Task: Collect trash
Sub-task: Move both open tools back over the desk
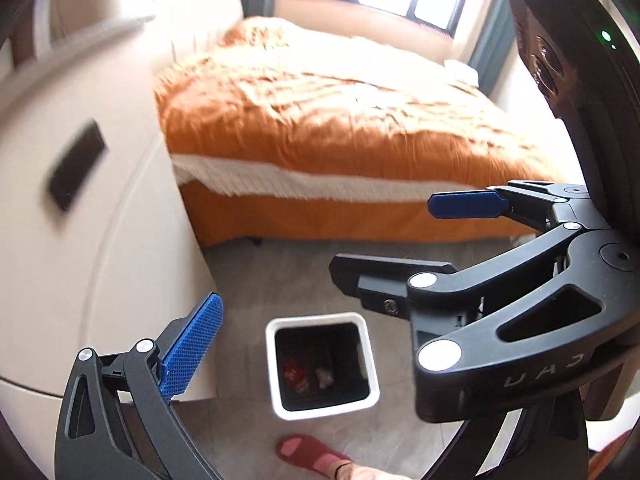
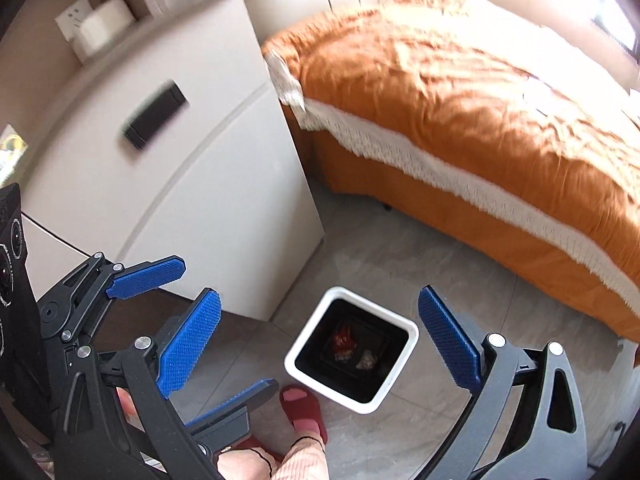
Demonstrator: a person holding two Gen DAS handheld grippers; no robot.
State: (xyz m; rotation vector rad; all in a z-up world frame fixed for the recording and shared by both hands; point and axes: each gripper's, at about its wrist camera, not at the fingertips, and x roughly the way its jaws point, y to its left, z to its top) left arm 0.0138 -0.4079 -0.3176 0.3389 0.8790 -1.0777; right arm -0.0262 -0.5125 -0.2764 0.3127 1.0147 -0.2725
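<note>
Bin [image 2: 396, 388] upright, mouth up, trash [image 2: 345, 345] inside

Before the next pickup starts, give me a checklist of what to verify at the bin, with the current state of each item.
1. Right gripper open and empty: ok.
2. Left gripper open and empty: ok.
3. Trash bin upright on the floor: ok.
4. Red wrapper and pale crumpled scrap lying inside the bin: ok.
5. Foot in the red slipper clear of the bin: ok, close beside it.
6. More trash left to collect: cannot tell; white bits on the orange bed are blurred.
</note>
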